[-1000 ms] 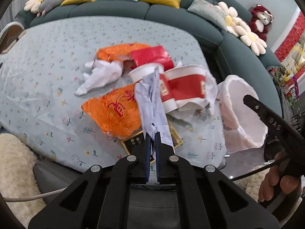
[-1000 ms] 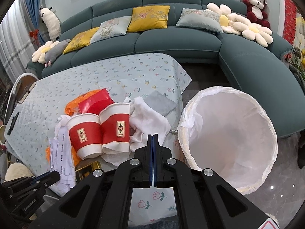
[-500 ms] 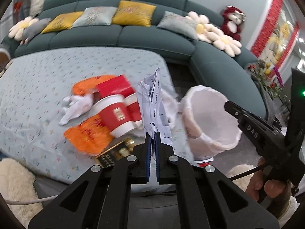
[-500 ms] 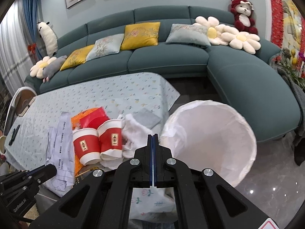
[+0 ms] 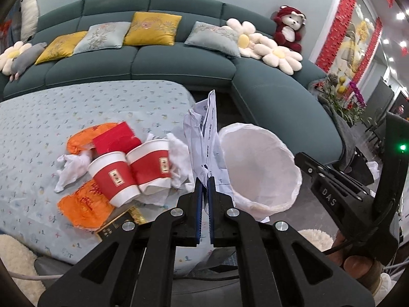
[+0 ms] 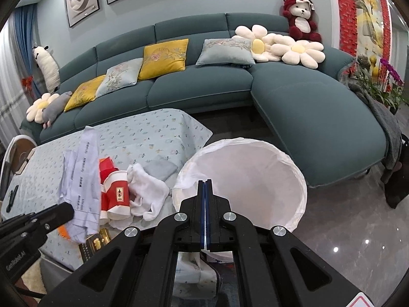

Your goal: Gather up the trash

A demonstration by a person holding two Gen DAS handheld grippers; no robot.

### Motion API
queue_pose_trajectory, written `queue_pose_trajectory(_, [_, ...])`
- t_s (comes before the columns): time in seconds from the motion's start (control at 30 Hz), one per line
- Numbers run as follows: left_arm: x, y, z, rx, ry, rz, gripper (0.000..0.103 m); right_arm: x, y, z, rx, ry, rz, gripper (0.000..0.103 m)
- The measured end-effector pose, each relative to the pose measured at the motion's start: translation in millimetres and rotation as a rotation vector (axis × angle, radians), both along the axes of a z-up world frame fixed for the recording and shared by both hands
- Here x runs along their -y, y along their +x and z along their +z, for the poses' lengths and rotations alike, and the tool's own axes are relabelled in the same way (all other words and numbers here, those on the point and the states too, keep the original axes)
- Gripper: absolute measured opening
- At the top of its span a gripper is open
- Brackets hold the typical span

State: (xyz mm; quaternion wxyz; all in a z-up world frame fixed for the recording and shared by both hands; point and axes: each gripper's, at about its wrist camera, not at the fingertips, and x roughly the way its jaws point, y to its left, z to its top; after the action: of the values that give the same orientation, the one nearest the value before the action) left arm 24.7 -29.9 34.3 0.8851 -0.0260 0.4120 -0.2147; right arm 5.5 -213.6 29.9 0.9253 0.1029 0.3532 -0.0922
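My left gripper (image 5: 203,181) is shut on a crumpled white printed paper (image 5: 204,138), which stands up from the jaws above the table edge; the paper (image 6: 83,179) also shows in the right wrist view. A white-lined bin (image 5: 258,171) stands on the floor just right of it. My right gripper (image 6: 205,183) is shut with nothing in it, over the near rim of the bin (image 6: 242,184). On the table lie two red paper cups (image 5: 133,171), white tissues (image 5: 74,168), orange wrappers (image 5: 81,202) and a red packet (image 5: 115,140).
A table with a blue flowered cloth (image 5: 76,107) holds the trash near its right corner. A teal sofa (image 6: 204,81) with cushions curves behind and to the right. A black-and-gold box (image 5: 117,223) lies at the table's front edge. Grey tiled floor (image 6: 358,230) surrounds the bin.
Both grippers rose and swung right toward the bin. The paper lifted off the table pile in the left gripper's jaws. The right gripper stayed shut.
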Motion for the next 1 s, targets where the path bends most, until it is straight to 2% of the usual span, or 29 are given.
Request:
queue_pose_trajectory(0.27, [-54,8,-10,-0.024,0.024,0.136,0.004,-39,20,-16,-0.041,0.013,0.107,0.001])
queue_pose_trajectory(0.33, [-66,11,-12,-0.028,0.027,0.163,0.004,-54,28,-20,-0.052,0.003,0.138,0.01])
queue_pose_trajectory(0.43, [-78,14,-14,-0.03,0.031,0.191,0.004,-71,42,-29,-0.078,0.008,0.181,0.011])
queue_pose_trajectory(0.47, [-80,15,-14,-0.03,0.034,0.195,0.004,-74,44,-31,-0.085,0.007,0.189,0.015])
queue_pose_trajectory(0.57, [-90,19,-18,-0.038,0.037,0.215,0.004,-84,56,-43,-0.108,-0.011,0.192,0.04])
queue_pose_trajectory(0.8, [-98,38,-31,-0.061,0.047,0.227,0.004,-78,106,-65,-0.163,-0.007,0.185,0.042])
queue_pose_trajectory(1.0, [-97,63,-37,-0.069,0.053,0.227,0.004,-84,147,-91,-0.217,-0.021,0.229,0.046])
